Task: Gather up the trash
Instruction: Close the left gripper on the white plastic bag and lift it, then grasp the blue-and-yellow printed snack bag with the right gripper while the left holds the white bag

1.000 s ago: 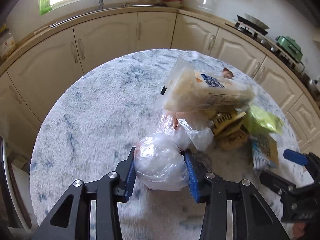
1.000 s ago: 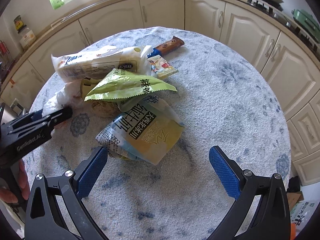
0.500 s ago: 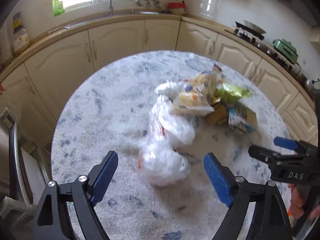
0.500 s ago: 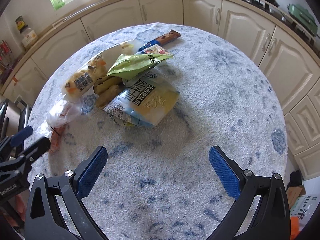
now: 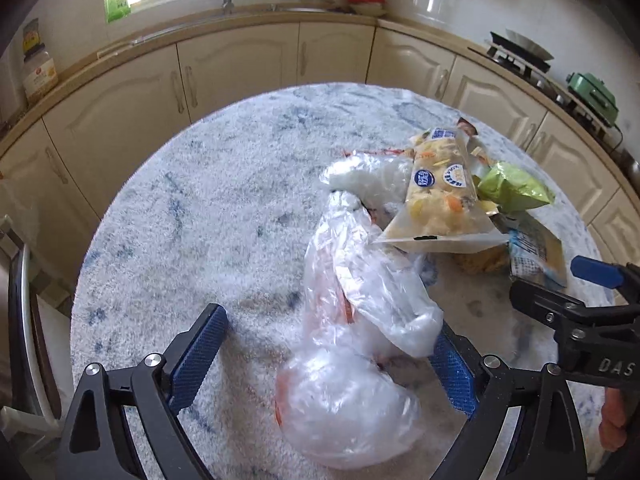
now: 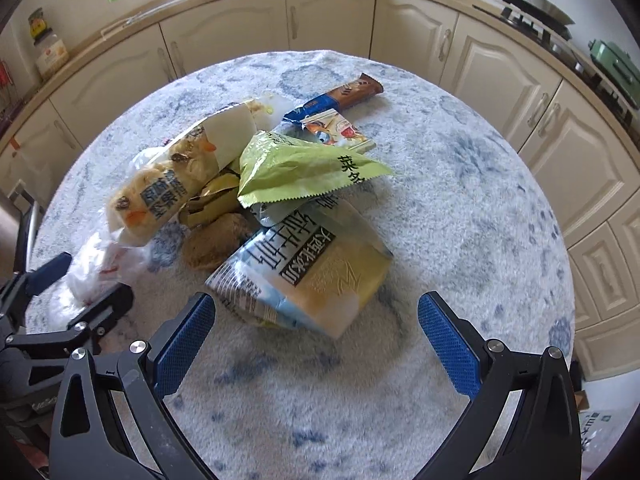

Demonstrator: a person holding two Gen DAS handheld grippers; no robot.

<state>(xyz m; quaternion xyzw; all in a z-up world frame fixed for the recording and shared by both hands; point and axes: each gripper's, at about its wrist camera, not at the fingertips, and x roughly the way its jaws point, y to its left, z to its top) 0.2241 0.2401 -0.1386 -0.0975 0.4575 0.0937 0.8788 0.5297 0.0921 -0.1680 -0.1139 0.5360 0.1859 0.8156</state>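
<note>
The right gripper point(image 6: 316, 336) hangs with jaws wide apart before a heap of wrappers point(image 6: 280, 184) on the table point(image 6: 460, 208).

On the round speckled counter point(image 6: 460, 200): crumpled clear plastic bag point(image 5: 360, 320) left, green foil wrapper point(image 6: 296, 168) atop the middle heap, brown snack bar wrapper point(image 6: 352, 90) behind.

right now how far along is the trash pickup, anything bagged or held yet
Done: wrappers sit heaped by the clear plastic bag on the round table, none visibly bagged. In hand: nothing; the left tool is opening with the bag lying loose between its pads, and the right tool is open and empty. Left: the green packet, the blue-and-yellow packet and the rest.
</note>
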